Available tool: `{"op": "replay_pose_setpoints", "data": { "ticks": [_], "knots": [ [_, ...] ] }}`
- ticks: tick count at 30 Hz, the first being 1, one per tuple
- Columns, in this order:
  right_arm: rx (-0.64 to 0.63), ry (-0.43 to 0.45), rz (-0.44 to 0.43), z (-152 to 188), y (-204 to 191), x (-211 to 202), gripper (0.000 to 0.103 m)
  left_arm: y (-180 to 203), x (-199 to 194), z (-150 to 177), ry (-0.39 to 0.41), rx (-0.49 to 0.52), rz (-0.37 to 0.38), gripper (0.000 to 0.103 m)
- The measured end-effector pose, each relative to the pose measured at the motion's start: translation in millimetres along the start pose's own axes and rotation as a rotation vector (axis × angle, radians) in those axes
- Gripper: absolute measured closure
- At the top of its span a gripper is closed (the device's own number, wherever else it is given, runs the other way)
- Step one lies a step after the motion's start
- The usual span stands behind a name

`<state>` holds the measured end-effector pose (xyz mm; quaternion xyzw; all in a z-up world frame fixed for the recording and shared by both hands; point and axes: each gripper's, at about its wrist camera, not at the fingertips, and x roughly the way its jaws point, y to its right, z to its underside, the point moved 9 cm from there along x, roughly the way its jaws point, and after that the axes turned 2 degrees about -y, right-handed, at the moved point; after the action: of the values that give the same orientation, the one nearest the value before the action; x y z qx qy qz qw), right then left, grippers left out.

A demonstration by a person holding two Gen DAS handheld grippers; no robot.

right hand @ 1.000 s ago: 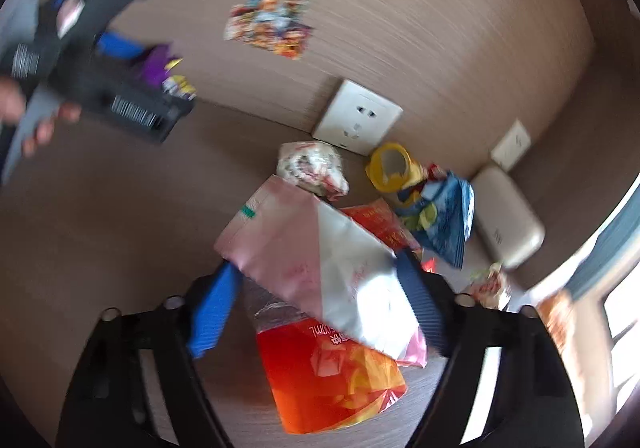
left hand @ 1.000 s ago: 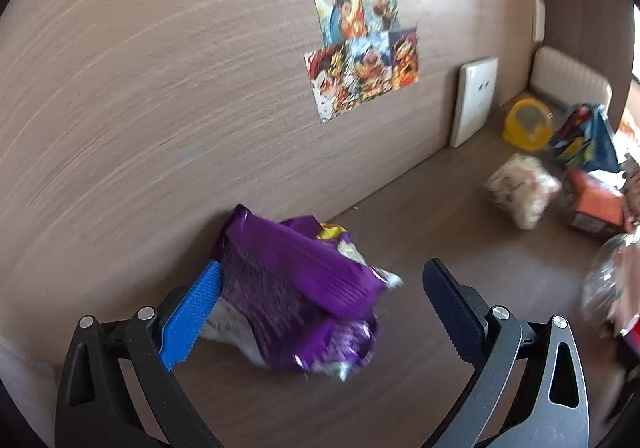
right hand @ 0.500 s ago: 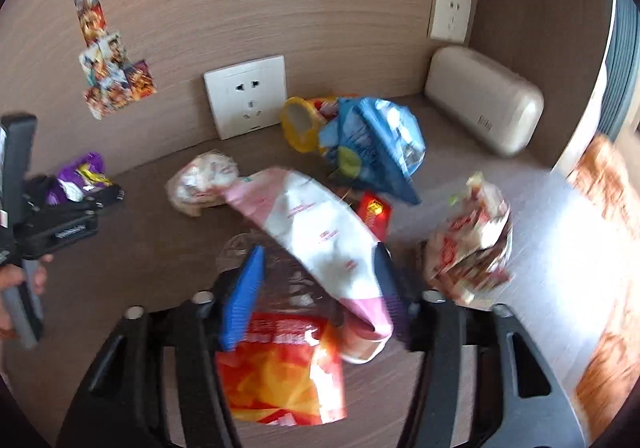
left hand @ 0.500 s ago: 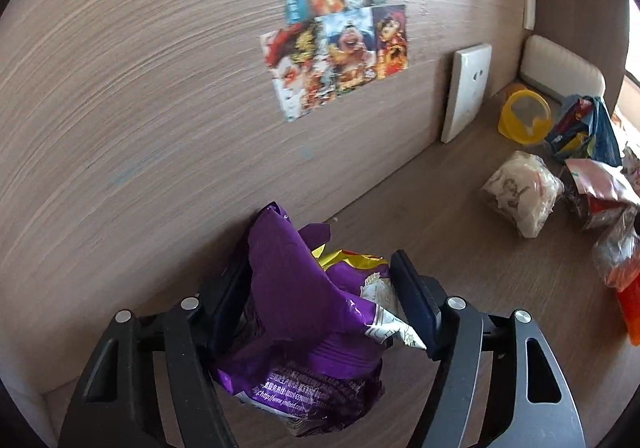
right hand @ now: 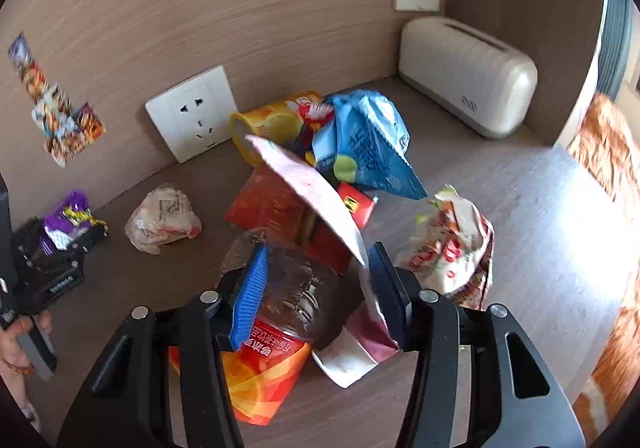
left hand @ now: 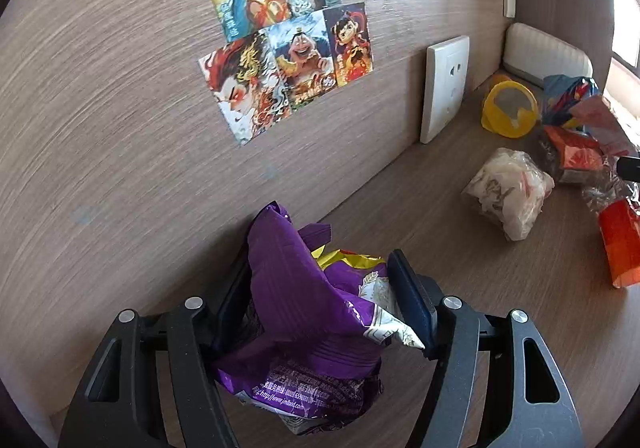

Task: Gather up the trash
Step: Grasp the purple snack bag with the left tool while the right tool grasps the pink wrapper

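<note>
Left gripper (left hand: pixel 320 300) clamped on the purple wrapper (left hand: pixel 308 312) by the wall; right gripper (right hand: pixel 316 288) squeezing the plastic bottle (right hand: pixel 280 324) and pink pouch (right hand: pixel 320 199). Plenty left on the table (right hand: pixel 520 248): blue bag (right hand: pixel 364 143), crumpled wrappers, yellow can (right hand: pixel 268 123).

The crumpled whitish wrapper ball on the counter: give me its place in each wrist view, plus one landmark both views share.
Left wrist view: the whitish wrapper ball lies right of centre on the counter, beyond the left gripper, which is shut on the purple bag.
Right wrist view: it lies left of centre, in front of the wall.
Shared landmark: the white wall socket.
</note>
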<state>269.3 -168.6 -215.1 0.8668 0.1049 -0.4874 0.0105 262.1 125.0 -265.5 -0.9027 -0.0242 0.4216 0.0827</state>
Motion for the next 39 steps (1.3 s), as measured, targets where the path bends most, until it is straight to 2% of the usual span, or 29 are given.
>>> {"op": "replay_pose_setpoints", "data": {
  "ticks": [2,5,9,14,17,20,21,22,25,35,39],
  "knots": [
    [0.075,-0.018,-0.052,0.6,10.8,2.0,0.053,1.7,-0.8,0.3,0.001,0.005,0.003,0.038],
    [0.238,-0.05,-0.202,2.3,25.8,6.0,0.058,1.7,-2.5,-0.2,0.001,0.007,0.004,0.038],
    [0.313,-0.043,-0.256,0.2,36.9,6.1,0.063,5.0,-5.9,-0.9,0.003,0.016,0.005,0.038],
    [0.452,-0.046,-0.368,2.8,50.7,5.7,0.071,7.0,-10.1,-0.9,0.005,0.012,0.014,0.038],
    [0.492,-0.038,-0.391,2.9,59.1,4.2,0.075,7.7,-11.3,0.0,0.006,0.014,0.016,0.038],
    [0.466,-0.022,-0.369,3.6,61.3,-0.4,0.075,10.1,-12.4,-0.2,0.007,0.021,0.019,0.038],
    [0.436,-0.023,-0.344,3.7,59.3,-2.8,0.075,11.4,-13.3,0.1,0.007,0.022,0.02,0.037],
    [0.38,-0.012,-0.281,4.1,57.6,-6.1,0.071,12.0,-13.3,-0.2,0.006,0.024,0.02,0.037],
    [0.293,-0.001,-0.196,4.8,52.0,-11.3,0.069,14.1,-15.6,0.3,0.006,0.025,0.02,0.037],
    [0.246,-0.025,-0.15,22.7,53.7,-14.3,0.069,17.6,-14.1,-3.9,0.003,0.023,0.022,0.037],
    [0.202,-0.037,-0.061,31.5,56.3,-9.8,0.07,18.7,-12.9,-4.7,0.003,0.027,0.021,0.037]
  ]
}}
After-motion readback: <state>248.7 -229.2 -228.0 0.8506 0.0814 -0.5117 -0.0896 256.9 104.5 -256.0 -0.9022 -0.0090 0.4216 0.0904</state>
